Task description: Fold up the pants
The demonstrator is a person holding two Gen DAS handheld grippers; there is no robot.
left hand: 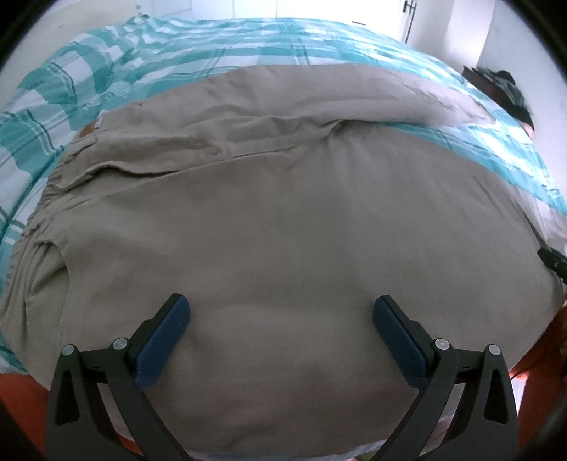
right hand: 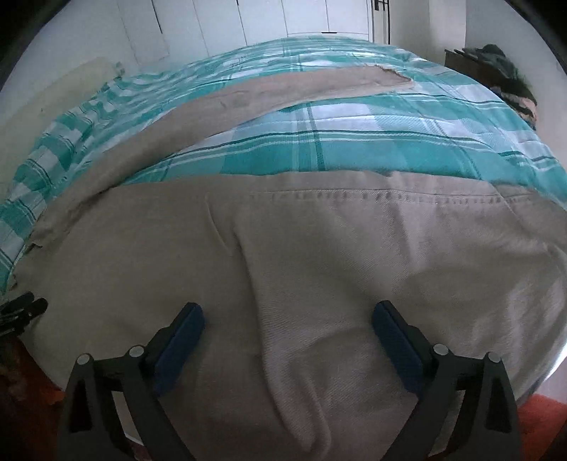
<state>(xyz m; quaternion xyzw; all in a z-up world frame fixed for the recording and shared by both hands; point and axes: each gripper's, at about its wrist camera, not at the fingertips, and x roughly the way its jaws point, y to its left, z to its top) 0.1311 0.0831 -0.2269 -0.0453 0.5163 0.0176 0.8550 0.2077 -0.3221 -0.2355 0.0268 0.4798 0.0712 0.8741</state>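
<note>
Beige pants point(left hand: 269, 220) lie spread flat on a bed, waistband at the left in the left wrist view. The two legs run to the right with a gap of bedspread between them. My left gripper point(left hand: 281, 308) is open just above the near side of the seat, empty. In the right wrist view the near leg point(right hand: 301, 255) fills the foreground with its stitched hem point(right hand: 354, 195) across the middle, and the far leg point(right hand: 248, 97) lies beyond. My right gripper point(right hand: 287, 315) is open over the near leg, empty.
The bed has a teal and white plaid cover point(right hand: 354, 142). A dark nightstand with clothes point(right hand: 503, 78) stands at the far right by the wall. White wardrobe doors point(right hand: 283, 21) are behind the bed. Orange floor point(right hand: 542, 422) shows below the bed edge. The other gripper shows at the left edge point(right hand: 21, 308).
</note>
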